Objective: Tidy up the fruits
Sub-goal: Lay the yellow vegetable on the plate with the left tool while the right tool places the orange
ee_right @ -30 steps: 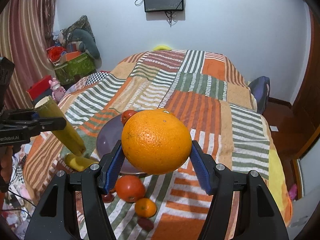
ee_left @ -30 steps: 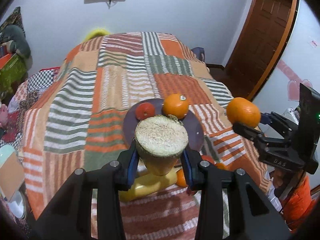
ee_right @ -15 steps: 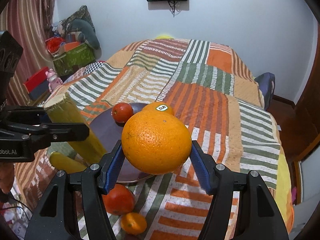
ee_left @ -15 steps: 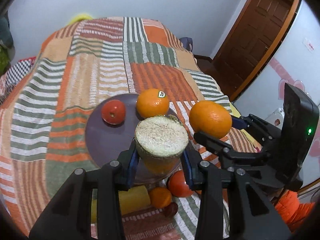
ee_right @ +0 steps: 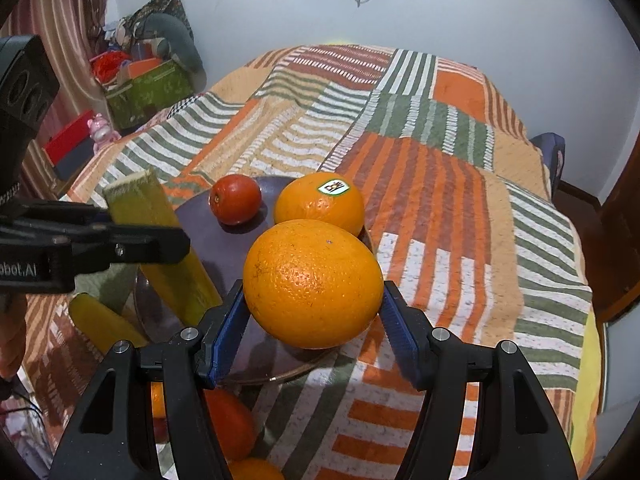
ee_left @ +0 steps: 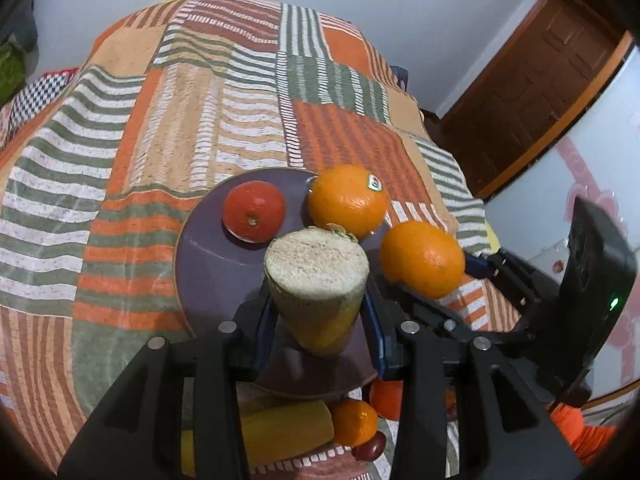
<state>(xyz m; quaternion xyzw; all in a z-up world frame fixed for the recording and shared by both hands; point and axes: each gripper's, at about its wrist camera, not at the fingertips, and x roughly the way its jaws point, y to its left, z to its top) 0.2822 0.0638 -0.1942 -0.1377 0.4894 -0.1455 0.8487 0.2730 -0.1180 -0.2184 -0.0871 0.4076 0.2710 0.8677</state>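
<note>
On a bed with a striped patchwork blanket (ee_left: 120, 184), the left gripper (ee_left: 316, 308) is clamped on a yellow-green cut stalk with a pale fibrous end (ee_left: 318, 280), above the near edge of a round purple plate (ee_left: 208, 264). On the plate's far side sit a red tomato (ee_left: 254, 210) and a stickered orange (ee_left: 348, 200). The right gripper (ee_right: 312, 312) clamps a large plain orange (ee_right: 314, 282) over the plate's right edge.

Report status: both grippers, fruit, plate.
Left gripper shut on cut yellow-green stalk. Right gripper shut on large orange, over purple plate. Stickered orange close ahead.
</note>
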